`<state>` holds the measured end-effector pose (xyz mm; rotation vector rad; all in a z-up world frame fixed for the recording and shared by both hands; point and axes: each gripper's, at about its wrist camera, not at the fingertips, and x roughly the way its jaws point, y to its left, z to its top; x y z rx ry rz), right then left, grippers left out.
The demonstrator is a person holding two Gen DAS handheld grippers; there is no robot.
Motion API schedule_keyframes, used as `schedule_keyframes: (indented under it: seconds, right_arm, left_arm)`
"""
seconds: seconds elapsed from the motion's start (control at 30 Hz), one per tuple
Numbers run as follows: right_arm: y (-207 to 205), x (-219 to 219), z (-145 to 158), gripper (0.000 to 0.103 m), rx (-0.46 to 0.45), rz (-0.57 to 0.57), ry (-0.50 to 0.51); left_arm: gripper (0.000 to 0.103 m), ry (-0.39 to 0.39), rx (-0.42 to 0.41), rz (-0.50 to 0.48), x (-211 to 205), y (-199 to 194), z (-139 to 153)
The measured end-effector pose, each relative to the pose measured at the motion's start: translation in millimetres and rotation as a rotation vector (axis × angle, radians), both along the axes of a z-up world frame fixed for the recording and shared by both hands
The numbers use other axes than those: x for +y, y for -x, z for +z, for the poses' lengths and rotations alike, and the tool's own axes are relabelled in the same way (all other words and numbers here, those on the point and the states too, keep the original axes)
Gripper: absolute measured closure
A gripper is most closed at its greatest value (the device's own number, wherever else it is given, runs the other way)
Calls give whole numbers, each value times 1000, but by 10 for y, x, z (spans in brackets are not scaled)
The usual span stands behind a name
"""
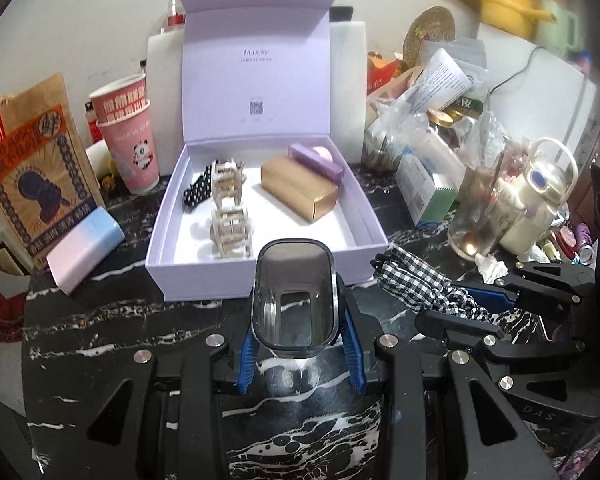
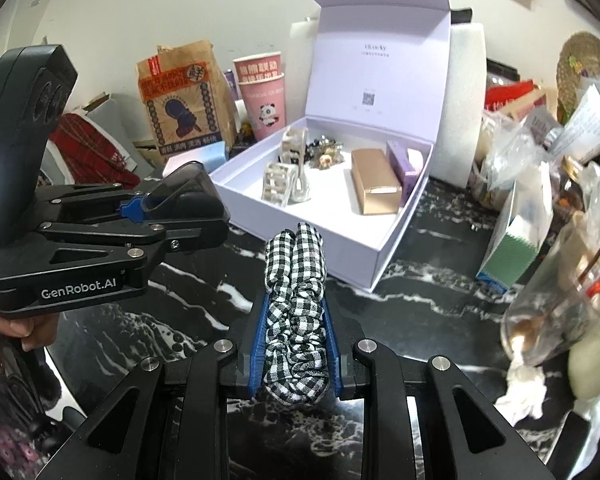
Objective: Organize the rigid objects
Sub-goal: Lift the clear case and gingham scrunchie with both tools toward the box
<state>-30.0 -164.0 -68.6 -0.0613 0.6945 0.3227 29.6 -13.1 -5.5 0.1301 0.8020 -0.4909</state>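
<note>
Smoky clear case [image 1: 294, 298] sits squeezed between the closed jaws of the left gripper [image 1: 300, 354], just in front of the open lilac box [image 1: 260, 276]; it looks hard, smooth and light, so it may slip, and holding its flat sides seems best. Right gripper [image 2: 294, 344] is closed on a soft checked hair tie [image 2: 296, 300] that squashes easily.
</note>
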Motion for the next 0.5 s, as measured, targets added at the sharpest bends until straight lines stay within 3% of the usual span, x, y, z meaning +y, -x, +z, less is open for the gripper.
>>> schedule_keyframes:
  seconds: [0.5]
  right_arm:
    - [-14, -62, 344, 78, -71, 21, 20]
  left_arm:
    - [67, 15, -67, -15, -145, -99, 311]
